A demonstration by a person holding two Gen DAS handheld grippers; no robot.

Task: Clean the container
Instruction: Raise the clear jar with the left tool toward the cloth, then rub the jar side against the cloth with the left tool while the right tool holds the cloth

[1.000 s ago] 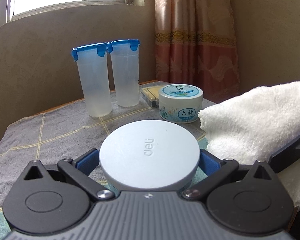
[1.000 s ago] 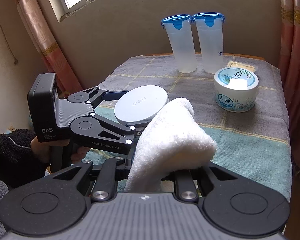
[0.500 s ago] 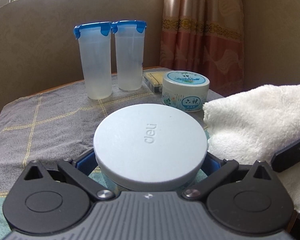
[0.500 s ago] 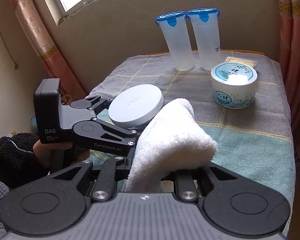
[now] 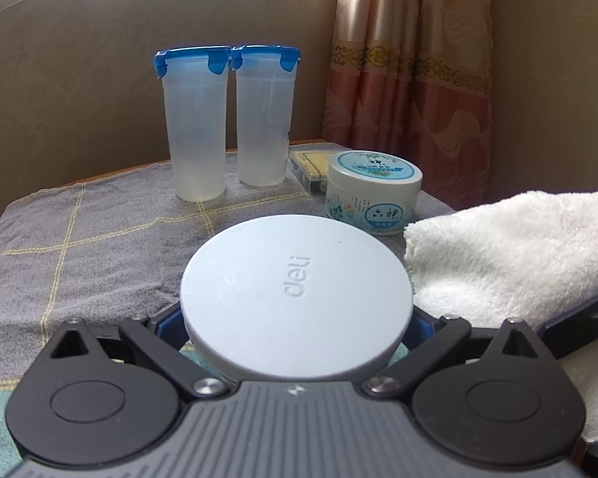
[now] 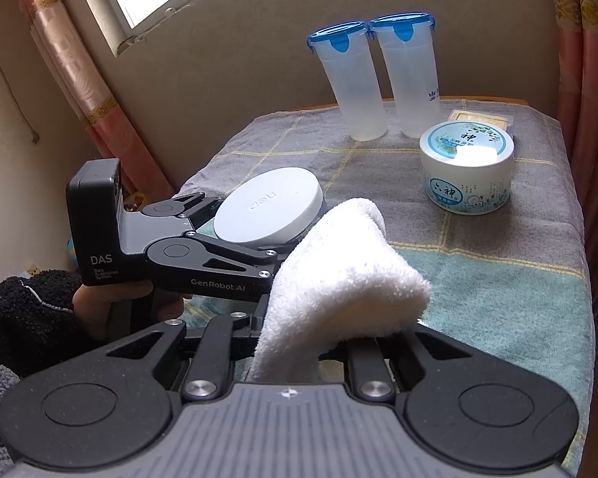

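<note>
We angle both tongs downward: left gripper (image 6: 283,235), jaws just narrowing, clasps the round grey lidded container (image 5: 297,298), lid tilted up; right gripper (image 6: 331,342) pinches the white fluffy towel (image 6: 339,275) beside it.

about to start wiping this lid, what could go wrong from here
1. The left gripper, whose jaws have just been closing, holds the round grey container only by its sides; wiping pressure may twist it loose.
2. The white towel bulges beyond the right gripper, so it could slip.
</note>
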